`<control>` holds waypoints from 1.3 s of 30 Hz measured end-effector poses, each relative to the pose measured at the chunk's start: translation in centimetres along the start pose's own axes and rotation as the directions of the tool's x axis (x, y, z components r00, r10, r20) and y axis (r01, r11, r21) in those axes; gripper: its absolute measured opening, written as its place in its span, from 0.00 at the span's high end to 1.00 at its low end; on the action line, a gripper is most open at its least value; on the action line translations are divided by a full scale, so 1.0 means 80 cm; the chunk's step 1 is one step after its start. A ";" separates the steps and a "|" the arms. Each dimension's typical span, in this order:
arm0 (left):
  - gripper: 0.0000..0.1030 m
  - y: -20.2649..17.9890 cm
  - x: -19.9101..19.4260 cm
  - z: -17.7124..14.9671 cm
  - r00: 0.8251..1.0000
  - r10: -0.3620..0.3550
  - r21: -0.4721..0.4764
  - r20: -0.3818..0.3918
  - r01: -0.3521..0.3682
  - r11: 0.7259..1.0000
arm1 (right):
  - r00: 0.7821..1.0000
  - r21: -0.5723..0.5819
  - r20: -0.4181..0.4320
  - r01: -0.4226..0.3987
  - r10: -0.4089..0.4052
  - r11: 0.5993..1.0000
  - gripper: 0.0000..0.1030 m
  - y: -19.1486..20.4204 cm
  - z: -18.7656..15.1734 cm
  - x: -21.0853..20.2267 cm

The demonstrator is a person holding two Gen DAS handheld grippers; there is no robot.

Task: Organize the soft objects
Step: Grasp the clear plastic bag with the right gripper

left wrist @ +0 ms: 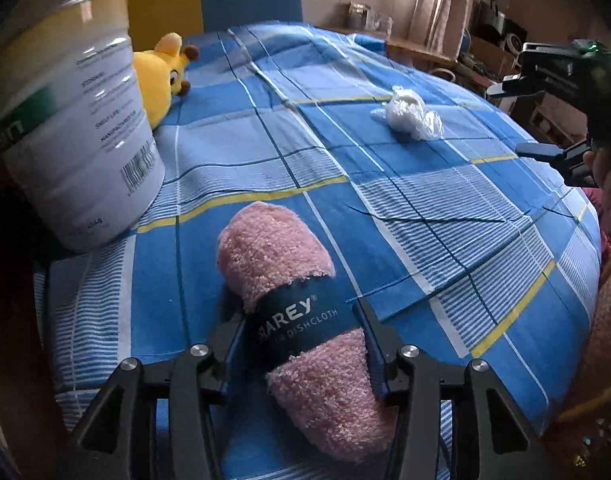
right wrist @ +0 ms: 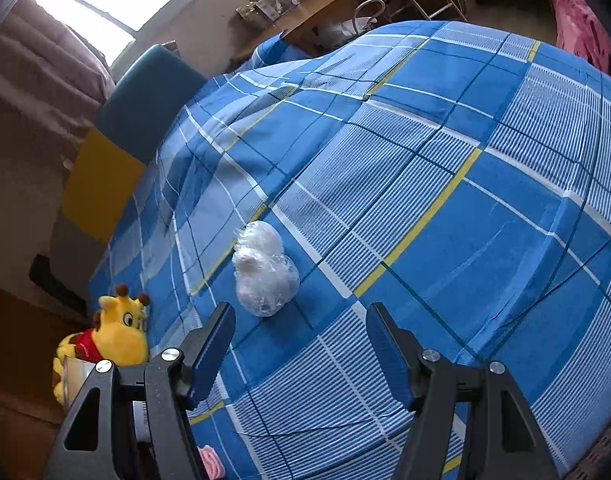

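A rolled pink dishcloth (left wrist: pixel 289 280) with a dark paper band lies on the blue plaid bedsheet (left wrist: pixel 445 220). My left gripper (left wrist: pixel 301 332) has its fingers on both sides of the band and is shut on the roll. A white plastic-wrapped bundle (left wrist: pixel 409 114) lies further out; it also shows in the right wrist view (right wrist: pixel 263 268). My right gripper (right wrist: pixel 299 336) is open and empty above the sheet, just short of the bundle, and shows at the right edge of the left wrist view (left wrist: pixel 545 120). A yellow giraffe plush (left wrist: pixel 165 76) lies at the far left.
A large white tin can (left wrist: pixel 77 120) stands on the bed at the left, next to the plush (right wrist: pixel 113 332). A blue and yellow headboard (left wrist: pixel 225 0) is behind. A wooden desk with clutter (right wrist: pixel 325 12) stands beyond the bed.
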State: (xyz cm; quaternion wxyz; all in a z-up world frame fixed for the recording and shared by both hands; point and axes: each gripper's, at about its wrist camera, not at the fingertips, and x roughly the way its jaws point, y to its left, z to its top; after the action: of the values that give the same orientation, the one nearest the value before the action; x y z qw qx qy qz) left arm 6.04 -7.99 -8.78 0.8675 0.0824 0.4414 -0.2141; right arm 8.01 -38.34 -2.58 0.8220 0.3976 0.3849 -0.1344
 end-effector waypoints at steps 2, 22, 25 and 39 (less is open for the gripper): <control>0.51 0.002 0.000 -0.003 1.000 -0.005 0.005 0.030 0.005 1.000 | 1.000 -0.012 -0.004 0.016 -0.016 1.000 0.33 0.002 -0.001 0.001; 0.51 0.009 -0.001 -0.009 0.992 -0.056 -0.031 0.112 0.060 0.998 | 0.984 -0.076 -0.111 0.133 -0.141 0.988 0.33 0.010 -0.012 0.035; 0.51 0.010 -0.001 -0.009 0.992 -0.062 -0.035 0.114 0.066 0.997 | 0.978 -0.088 -0.132 0.148 -0.159 0.985 0.33 0.011 -0.015 0.041; 0.51 0.014 -0.001 -0.011 0.989 -0.085 -0.050 0.120 0.091 0.995 | 0.978 -0.134 -0.141 0.136 -0.155 0.982 0.33 0.043 0.021 0.080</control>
State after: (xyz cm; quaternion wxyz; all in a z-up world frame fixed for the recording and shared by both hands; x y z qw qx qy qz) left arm 5.87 -6.71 -9.28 0.8838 0.0259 0.3983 -0.2442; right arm 14.95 -36.83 -4.76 0.8016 0.3256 0.4815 -0.1399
